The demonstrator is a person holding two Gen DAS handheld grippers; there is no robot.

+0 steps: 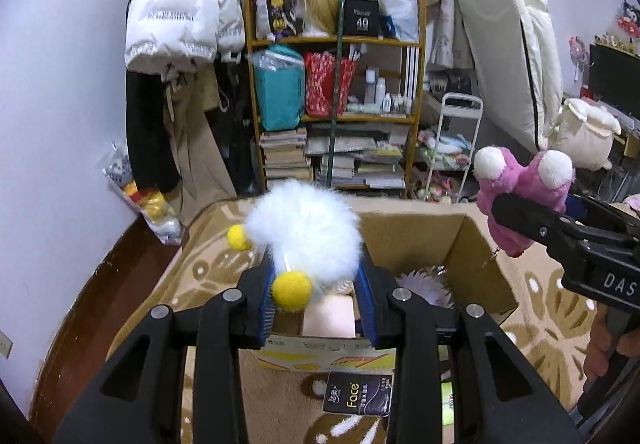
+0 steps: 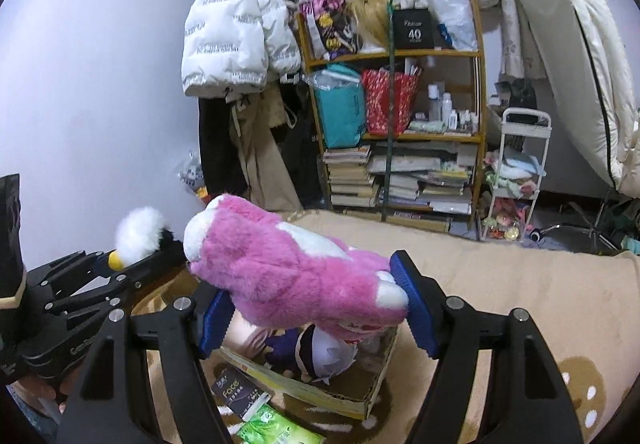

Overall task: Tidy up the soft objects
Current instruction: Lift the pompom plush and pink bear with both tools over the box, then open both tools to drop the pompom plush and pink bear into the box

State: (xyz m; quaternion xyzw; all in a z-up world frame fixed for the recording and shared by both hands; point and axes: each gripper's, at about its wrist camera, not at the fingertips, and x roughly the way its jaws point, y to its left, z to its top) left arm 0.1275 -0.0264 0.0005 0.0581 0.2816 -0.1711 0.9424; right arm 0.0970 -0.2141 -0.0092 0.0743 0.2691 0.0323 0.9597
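Observation:
My left gripper (image 1: 318,284) is shut on a fluffy white plush with yellow pompoms (image 1: 304,230) and holds it above the open cardboard box (image 1: 472,244). It also shows at the left in the right wrist view (image 2: 140,234). My right gripper (image 2: 316,308) is shut on a pink and white plush (image 2: 280,264), held above the same box (image 2: 360,396). In the left wrist view the pink plush (image 1: 520,192) hangs over the box's right side. Several soft toys lie inside the box (image 2: 320,356).
A black tissue pack (image 1: 357,393) and a green pack (image 2: 276,428) lie on the patterned beige blanket (image 1: 540,308) in front of the box. Beyond stand a cluttered wooden shelf (image 1: 336,112), hanging coats (image 1: 180,24), a white cart (image 1: 452,148) and a leaning mattress (image 1: 516,44).

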